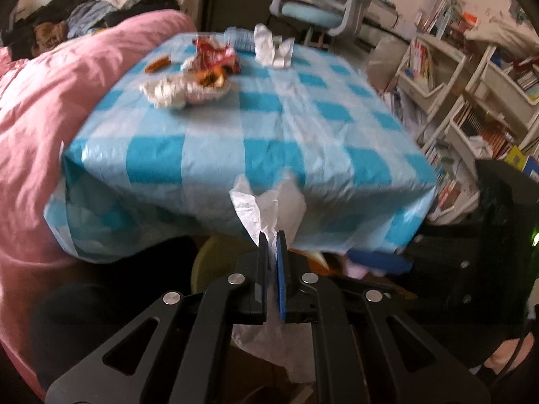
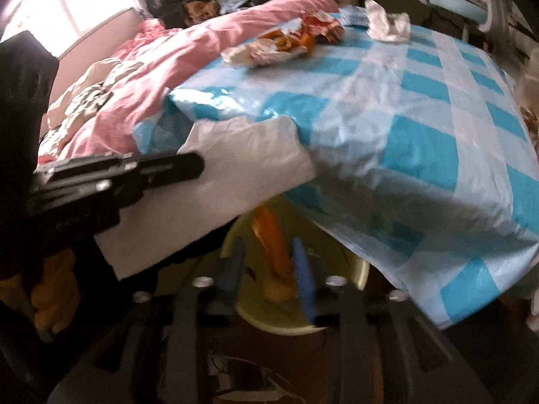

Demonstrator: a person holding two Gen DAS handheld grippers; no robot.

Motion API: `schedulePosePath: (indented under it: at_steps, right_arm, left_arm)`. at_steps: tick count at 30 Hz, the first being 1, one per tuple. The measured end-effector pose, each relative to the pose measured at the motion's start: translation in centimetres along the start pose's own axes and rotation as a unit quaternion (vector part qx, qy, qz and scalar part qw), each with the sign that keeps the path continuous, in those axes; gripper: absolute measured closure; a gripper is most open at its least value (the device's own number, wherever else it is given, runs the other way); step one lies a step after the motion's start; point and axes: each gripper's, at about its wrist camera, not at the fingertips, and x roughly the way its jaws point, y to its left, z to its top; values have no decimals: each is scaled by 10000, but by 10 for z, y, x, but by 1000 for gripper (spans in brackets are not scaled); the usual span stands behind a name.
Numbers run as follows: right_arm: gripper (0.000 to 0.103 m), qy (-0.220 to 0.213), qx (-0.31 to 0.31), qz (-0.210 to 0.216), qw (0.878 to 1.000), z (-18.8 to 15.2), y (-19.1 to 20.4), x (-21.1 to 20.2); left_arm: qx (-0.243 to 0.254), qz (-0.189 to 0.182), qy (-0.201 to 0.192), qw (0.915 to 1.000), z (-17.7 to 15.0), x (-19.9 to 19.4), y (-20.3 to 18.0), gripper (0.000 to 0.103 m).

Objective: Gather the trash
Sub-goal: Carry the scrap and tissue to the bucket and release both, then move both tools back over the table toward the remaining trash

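My left gripper (image 1: 273, 239) is shut on a white tissue (image 1: 266, 202) that fans out above its tips, just off the near edge of the table. In the right wrist view this gripper (image 2: 197, 167) reaches in from the left with the tissue (image 2: 235, 175) hanging large beside it. My right gripper (image 2: 269, 262) stands open over a yellow bin (image 2: 357, 269). An orange wrapper (image 2: 269, 232) lies between its blue pads without being pressed. On the table remain red and orange snack wrappers (image 1: 212, 57), a crumpled white wrapper (image 1: 168, 91) and a wad of tissue (image 1: 269, 47).
The table wears a blue and white checked plastic cloth (image 1: 286, 128) that hangs over the bin (image 1: 202, 262). A bed with a pink duvet (image 1: 50, 101) adjoins on the left. A blue chair (image 1: 313, 10) stands behind, and bookshelves (image 1: 471, 101) fill the right.
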Motion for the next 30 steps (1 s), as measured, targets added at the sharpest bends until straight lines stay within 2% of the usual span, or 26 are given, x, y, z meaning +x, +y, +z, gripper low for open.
schedulePosePath:
  at_steps: [3,4,6,8,11,13,17,30]
  right_arm:
    - [58,-26,64,-94,9999,-1,-3,-1]
    - [55,-39,84,-117,9999,-2,-4,-1]
    - [54,-59,132,-164,9998,-2,-6,-2]
    - [51,-73,142,-188,9997,-4,-7,-2]
    - [43,-151,127,-269,9994,-4,-7,-5]
    - [39,-227,113,-318,9992,-3,-7,-7]
    - [37,-367,98,-375,9986,-2,-7,-11]
    - [34,-603,-49,-451,9972,2,0,-15]
  left_arm:
    - [-74,119,194,9997,-6,11,6,98]
    - [-102,139,202,9996,-6,12,7,94]
    - [-115,193,137,9997,-5,10,8,83]
    - [-83,365,-2,9993,-5,7,6,57]
    - [-38,652,-278,9975,-6,1,5,39]
    - [-48,780,-406,9961,-5,-3,6,31]
    - [-151,932,-537,9941,-3,-8,12,28]
    - [-460,1055,-690,9910,1,-11,24,24]
